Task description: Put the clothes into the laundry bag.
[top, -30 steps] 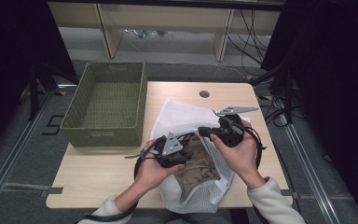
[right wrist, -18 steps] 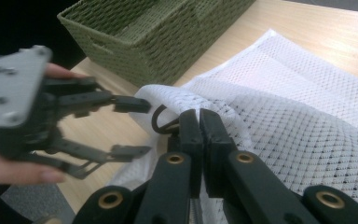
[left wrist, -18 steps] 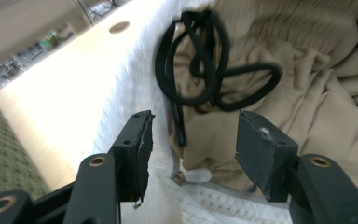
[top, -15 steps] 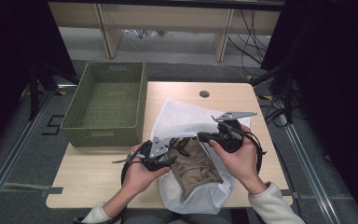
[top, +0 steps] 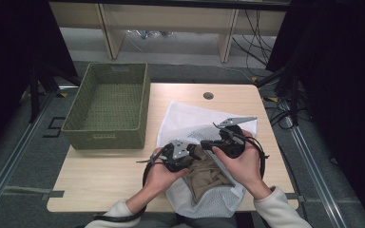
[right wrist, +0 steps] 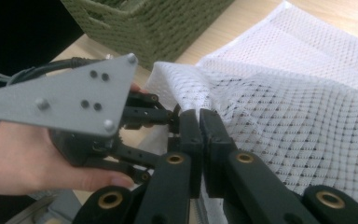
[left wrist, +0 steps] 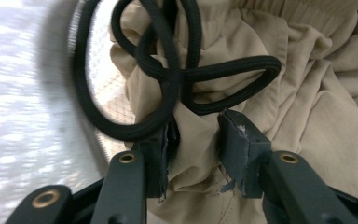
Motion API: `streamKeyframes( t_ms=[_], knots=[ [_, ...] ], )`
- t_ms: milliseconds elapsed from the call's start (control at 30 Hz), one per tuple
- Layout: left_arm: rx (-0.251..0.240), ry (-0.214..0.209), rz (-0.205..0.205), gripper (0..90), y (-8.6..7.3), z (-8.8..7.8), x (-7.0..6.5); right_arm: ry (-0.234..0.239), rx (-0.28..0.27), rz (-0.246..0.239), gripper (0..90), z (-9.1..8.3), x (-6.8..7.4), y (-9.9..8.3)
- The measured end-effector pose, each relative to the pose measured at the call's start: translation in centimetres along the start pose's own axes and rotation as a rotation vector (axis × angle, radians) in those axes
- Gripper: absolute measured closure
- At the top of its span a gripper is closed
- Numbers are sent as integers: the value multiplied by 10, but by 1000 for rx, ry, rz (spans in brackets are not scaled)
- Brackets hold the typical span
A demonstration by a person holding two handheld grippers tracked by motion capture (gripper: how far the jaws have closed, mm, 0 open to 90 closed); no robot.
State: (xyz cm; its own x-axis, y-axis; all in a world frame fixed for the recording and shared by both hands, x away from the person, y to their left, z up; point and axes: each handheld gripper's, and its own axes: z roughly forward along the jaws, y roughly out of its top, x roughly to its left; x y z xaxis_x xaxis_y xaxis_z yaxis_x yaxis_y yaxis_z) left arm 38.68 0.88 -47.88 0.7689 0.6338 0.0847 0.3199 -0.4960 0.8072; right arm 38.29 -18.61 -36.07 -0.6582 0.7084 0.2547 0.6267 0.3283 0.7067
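A tan garment point(top: 210, 179) with a black drawstring point(left wrist: 168, 74) lies half inside a white mesh bag point(top: 190, 116) at the table's near edge. My left gripper point(top: 194, 156) is at the garment's upper left. In the left gripper view, the left gripper point(left wrist: 198, 135) has a fold of the tan garment point(left wrist: 307, 93) filling the gap between its pads. Its jaws have just been closing on that fold. My right gripper point(top: 208, 145) is shut on the edge of the mesh bag point(right wrist: 307, 107), its jaws point(right wrist: 198, 123) pressed together. The left gripper's grey plate point(right wrist: 65, 98) sits close in front of them.
A green woven basket point(top: 107, 135) stands empty on the table's left side, also seen as the basket point(right wrist: 158, 23) in the right gripper view. The wooden table point(top: 100, 175) has a round cable hole point(top: 208, 95) at the back. Dark curtains flank both sides.
My left gripper swung out to the left, sank, then came back right onto the tan garment. The right gripper stayed put, holding the mesh bag.
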Motion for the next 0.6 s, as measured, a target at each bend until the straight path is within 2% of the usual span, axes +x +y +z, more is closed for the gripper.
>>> streamKeyframes(
  t_ms=[100, 133, 167, 200, 267, 333, 367, 400, 433, 467, 567, 600],
  knots=[
    [-6, -19, 13, 580, 1, -1, -8, -14, 7, 5, 899, 1, -4, -3],
    [-5, -22, 42, 573, 2, -9, -12, -14, 17, 25, 899, 1, -7, -6],
    [-5, -22, 42, 570, 2, -9, -12, -15, 10, 16, 899, 2, -10, -6],
    [-14, -23, 52, 570, 2, -14, -15, -28, -5, 29, 899, 2, -11, -7],
    [-23, -20, 77, 571, 3, -26, -19, -24, 15, 39, 899, 1, -14, -7],
    [-38, -40, 86, 573, 3, -34, -27, -31, 12, 46, 899, 1, -16, -6],
    [-37, -49, 98, 572, 3, -37, -30, -29, 5, 33, 899, 1, -17, -6],
    [-39, -56, 106, 572, 3, -39, -34, -29, 5, 33, 899, 1, -17, -6],
    [-35, -81, 114, 565, 2, -39, -38, -33, 5, 32, 899, 1, -17, -6],
    [-37, -91, 116, 558, 1, -38, -41, -32, 12, 47, 898, 1, -16, -6],
    [-24, -84, 146, 557, 1, -36, -46, -35, 6, 27, 898, 1, -16, -6],
    [-23, -77, 124, 543, 2, -36, -45, -38, 11, 39, 898, 1, -15, -6]
  ],
)
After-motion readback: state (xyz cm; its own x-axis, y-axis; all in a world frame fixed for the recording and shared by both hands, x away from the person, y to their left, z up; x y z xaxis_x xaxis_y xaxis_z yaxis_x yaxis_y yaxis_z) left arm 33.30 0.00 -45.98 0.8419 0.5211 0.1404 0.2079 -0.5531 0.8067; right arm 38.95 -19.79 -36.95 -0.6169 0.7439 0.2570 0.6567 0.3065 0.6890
